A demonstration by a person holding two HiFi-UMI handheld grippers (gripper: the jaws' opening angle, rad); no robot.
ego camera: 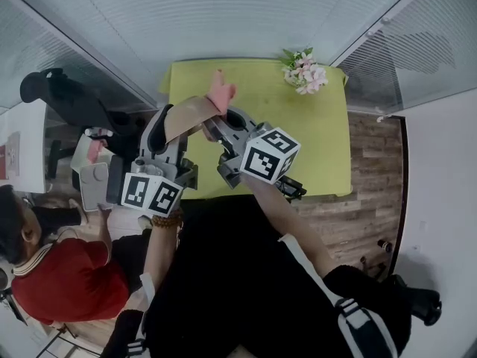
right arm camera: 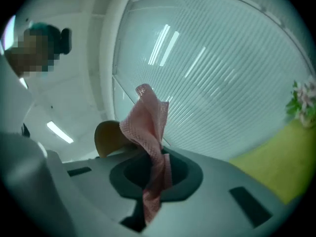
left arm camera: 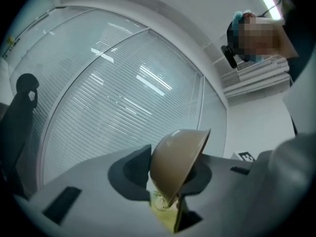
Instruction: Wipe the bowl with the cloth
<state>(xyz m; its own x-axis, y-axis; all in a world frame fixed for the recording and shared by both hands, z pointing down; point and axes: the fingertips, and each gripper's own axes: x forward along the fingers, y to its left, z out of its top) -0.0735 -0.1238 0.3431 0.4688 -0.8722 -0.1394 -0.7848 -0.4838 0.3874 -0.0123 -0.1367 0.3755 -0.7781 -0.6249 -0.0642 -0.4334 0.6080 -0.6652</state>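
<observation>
A tan bowl (ego camera: 190, 116) is held up over the left part of the green table (ego camera: 313, 148). My left gripper (ego camera: 176, 129) is shut on it. In the left gripper view the bowl (left arm camera: 177, 164) stands tilted on its rim, and the jaws of the left gripper (left arm camera: 168, 201) pinch its lower edge. My right gripper (ego camera: 218, 124) is shut on a pink cloth (ego camera: 221, 94) right beside the bowl. In the right gripper view the cloth (right arm camera: 148, 127) rises out of the right gripper (right arm camera: 154, 181), with the bowl (right arm camera: 111, 137) just behind it on the left.
A bunch of pale flowers (ego camera: 304, 71) stands at the table's far right corner. A person in red (ego camera: 67, 282) sits at lower left near a black chair (ego camera: 52, 88). Glass walls with blinds close off the back. Wooden floor (ego camera: 373, 170) lies to the right.
</observation>
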